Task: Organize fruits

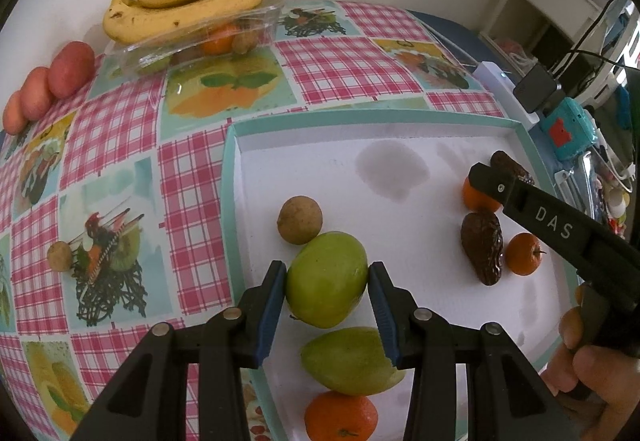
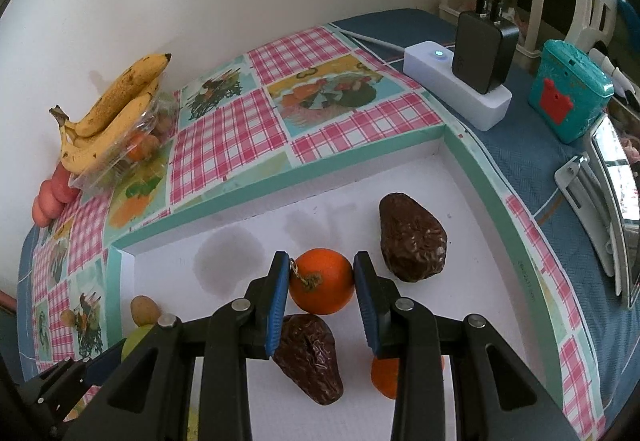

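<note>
A white tray with a teal rim (image 1: pixel 232 201) holds the fruit. My left gripper (image 1: pixel 328 267) is shut on a green round fruit (image 1: pixel 326 279) near the tray's left side. A brown round fruit (image 1: pixel 299 219) touches it behind, while a second green fruit (image 1: pixel 352 359) and a mandarin (image 1: pixel 340 417) lie nearer. My right gripper (image 2: pixel 320 257) is shut on a mandarin (image 2: pixel 322 281), low over the tray's right part. Two dark wrinkled avocados (image 2: pixel 412 237) (image 2: pixel 312 357) flank it, and another mandarin (image 2: pixel 384 377) lies partly hidden under the right finger.
Bananas (image 1: pixel 184 5) rest on a clear plastic box (image 1: pixel 208 37) of fruit at the back by the wall, with pink-red fruits (image 1: pixel 70 69) beside it. A small brown fruit (image 1: pixel 60 257) sits on the checked tablecloth. A power strip (image 2: pixel 456 89) and a teal box (image 2: pixel 568 93) stand right of the tray.
</note>
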Demonstrator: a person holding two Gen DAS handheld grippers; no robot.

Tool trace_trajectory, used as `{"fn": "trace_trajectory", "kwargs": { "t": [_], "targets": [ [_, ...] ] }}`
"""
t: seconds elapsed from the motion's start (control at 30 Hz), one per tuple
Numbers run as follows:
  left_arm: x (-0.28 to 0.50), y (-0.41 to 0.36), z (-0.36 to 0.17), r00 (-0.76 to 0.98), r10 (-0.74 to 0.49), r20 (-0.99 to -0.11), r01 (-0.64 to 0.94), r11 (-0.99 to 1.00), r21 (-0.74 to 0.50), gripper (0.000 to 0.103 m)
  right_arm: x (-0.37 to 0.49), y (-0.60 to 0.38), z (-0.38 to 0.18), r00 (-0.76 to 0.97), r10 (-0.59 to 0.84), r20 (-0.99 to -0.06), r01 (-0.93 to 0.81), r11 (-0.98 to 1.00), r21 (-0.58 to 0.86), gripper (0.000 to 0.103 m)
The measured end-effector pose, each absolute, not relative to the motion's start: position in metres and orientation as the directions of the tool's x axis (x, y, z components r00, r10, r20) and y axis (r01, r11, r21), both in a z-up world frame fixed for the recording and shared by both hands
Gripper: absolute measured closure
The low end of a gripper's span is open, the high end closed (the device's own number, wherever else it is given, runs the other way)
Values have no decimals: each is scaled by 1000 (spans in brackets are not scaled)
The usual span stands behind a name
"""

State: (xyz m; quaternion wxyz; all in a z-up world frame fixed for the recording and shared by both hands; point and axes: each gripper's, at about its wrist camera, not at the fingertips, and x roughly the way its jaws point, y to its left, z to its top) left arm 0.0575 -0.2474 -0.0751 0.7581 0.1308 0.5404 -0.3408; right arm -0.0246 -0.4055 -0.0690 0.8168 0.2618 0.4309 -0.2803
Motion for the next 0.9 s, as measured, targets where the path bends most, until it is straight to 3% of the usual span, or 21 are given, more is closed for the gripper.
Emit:
{"fn": "trace_trajectory", "kwargs": {
  "t": [0.27,0.4,0.63,0.8,0.9],
  "targets": [
    [60,-245,-64,178,-386,-905,653,734,-185,57,-24,-406,-69,466,-226,-856,682,708,184,68],
    [58,-247,-55,192,-390,-901,665,726,-173,49,-23,-406,-68,462,-228,-857,680,712,177,68],
    [59,-243,-38,217,-395,-893,662,731,-163,49,-24,-406,-60,462,-242,-853,677,717,164,65],
    [69,-230,-30,263,-373,-890,612,777,-145,43,-24,-405,-49,477,-255,-841,669,727,158,65],
    [75,-223,-32,291,-335,-896,566,816,-121,35,-23,-404,-46,475,-259,-841,665,732,150,50]
  ]
}}
